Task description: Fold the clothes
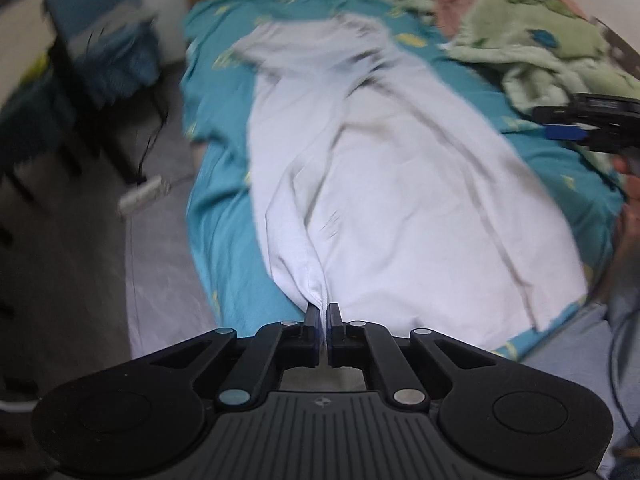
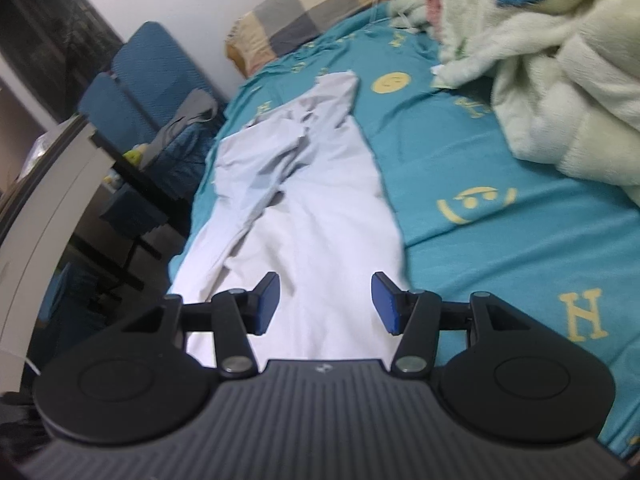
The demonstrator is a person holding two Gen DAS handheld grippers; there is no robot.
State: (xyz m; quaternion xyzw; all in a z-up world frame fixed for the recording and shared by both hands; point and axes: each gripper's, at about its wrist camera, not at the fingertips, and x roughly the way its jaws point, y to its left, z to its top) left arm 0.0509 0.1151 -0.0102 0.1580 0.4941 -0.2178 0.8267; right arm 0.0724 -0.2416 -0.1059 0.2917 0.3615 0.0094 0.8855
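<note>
A white garment (image 1: 400, 184) lies stretched along a teal bed sheet (image 1: 224, 240). My left gripper (image 1: 324, 312) is shut on the garment's near edge, the cloth bunched between its jaws. In the right wrist view the same garment (image 2: 320, 208) runs away from me with a crumpled sleeve on its left side. My right gripper (image 2: 325, 300) is open and empty, hovering over the garment's near end. The right gripper also shows in the left wrist view (image 1: 584, 124) at the far right, above the sheet.
A pale green fleece blanket (image 2: 560, 60) is heaped on the bed's right side. A checked pillow (image 2: 312, 4) lies at the head. A blue chair (image 2: 148, 92) with clothes and a dark desk stand left of the bed. The bed's left edge drops to the floor (image 1: 160, 280).
</note>
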